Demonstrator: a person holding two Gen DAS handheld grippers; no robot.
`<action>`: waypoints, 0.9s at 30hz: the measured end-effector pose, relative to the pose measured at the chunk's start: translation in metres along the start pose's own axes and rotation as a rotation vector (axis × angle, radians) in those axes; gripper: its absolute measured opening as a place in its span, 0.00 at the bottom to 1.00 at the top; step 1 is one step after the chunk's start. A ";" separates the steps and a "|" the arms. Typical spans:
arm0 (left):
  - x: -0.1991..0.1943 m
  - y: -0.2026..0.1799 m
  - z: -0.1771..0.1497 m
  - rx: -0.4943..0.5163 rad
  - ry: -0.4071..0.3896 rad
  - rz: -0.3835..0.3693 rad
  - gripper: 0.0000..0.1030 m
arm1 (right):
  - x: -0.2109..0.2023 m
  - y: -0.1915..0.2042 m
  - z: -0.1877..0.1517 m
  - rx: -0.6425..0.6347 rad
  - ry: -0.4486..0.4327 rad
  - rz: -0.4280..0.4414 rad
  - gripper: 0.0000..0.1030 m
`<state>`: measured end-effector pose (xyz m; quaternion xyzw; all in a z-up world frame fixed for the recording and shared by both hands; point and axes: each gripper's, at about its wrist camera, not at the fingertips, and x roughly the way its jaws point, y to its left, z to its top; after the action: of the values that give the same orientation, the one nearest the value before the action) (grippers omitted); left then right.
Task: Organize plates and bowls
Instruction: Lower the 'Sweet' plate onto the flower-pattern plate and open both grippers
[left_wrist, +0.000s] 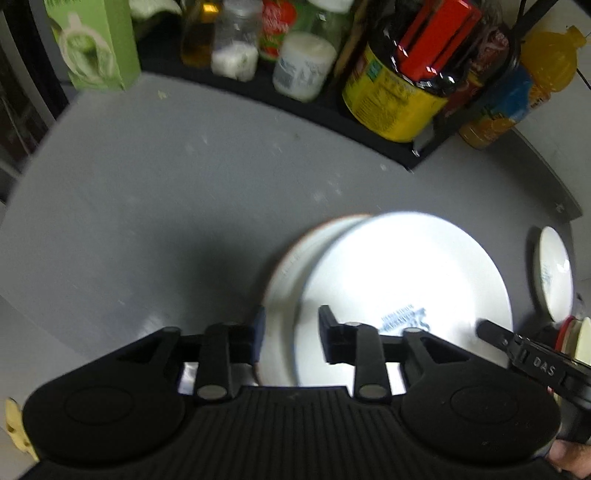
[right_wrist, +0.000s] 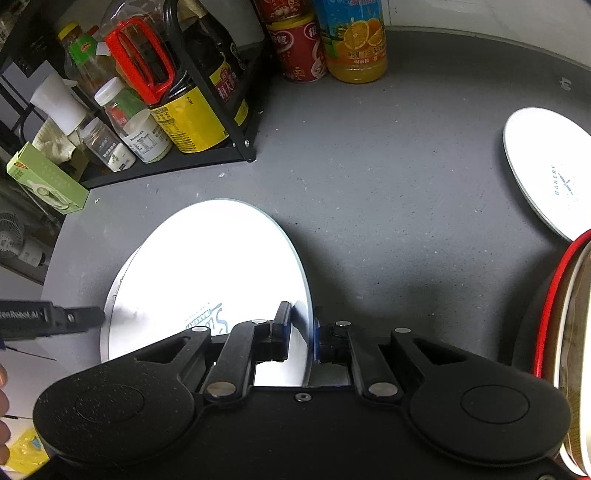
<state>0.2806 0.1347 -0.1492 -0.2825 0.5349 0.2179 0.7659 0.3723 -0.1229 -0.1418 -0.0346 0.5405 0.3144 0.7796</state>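
- A grey table (right_wrist: 388, 206) is shown carrying everything else; its surface is speckled and curved by the lens.
- A black rack (right_wrist: 221, 147) is seen at the far left of the table, filled with bottles and jars, among them a dark bottle with a yellow label and red handle (right_wrist: 177, 99).
- A large white plate (right_wrist: 207, 280) with blue lettering is seen at the near left of the table, tilted, with its right edge raised.
- A second plate with a brownish rim (left_wrist: 291, 258) is seen directly under the large plate, showing on its left side only.
- The right gripper (right_wrist: 301, 330) is shown narrowed onto the right edge of the large plate, one finger above the rim and one below it.
- The left gripper (left_wrist: 291, 334) is shown over the near left edge of the two stacked plates, its fingers partly apart; the left finger lies against the lower plate's rim, the right finger over the upper plate. Whether anything is gripped cannot be told, as this view is blurred.
- A smaller white plate (right_wrist: 550, 173) marked "BAKERY" lies flat at the far right, well apart from the stack.
- A red-rimmed dish (right_wrist: 554, 306) is cut off at the near right edge.
- An orange juice bottle (right_wrist: 354, 40) and a red can (right_wrist: 299, 48) stand at the far edge, just beside the rack.
- A green box (right_wrist: 48, 181) lies at the rack's left end.
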 end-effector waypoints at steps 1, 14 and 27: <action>0.000 0.001 0.000 0.000 -0.002 0.010 0.42 | 0.000 0.000 -0.001 -0.003 0.001 0.000 0.11; 0.038 0.008 -0.015 -0.029 0.077 -0.003 0.41 | 0.013 0.009 -0.001 -0.050 0.027 -0.022 0.17; 0.028 0.018 -0.016 -0.033 0.037 0.011 0.41 | 0.017 0.011 -0.009 -0.033 0.030 -0.055 0.34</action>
<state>0.2674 0.1378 -0.1833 -0.2962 0.5469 0.2255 0.7499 0.3631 -0.1100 -0.1566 -0.0669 0.5455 0.3013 0.7792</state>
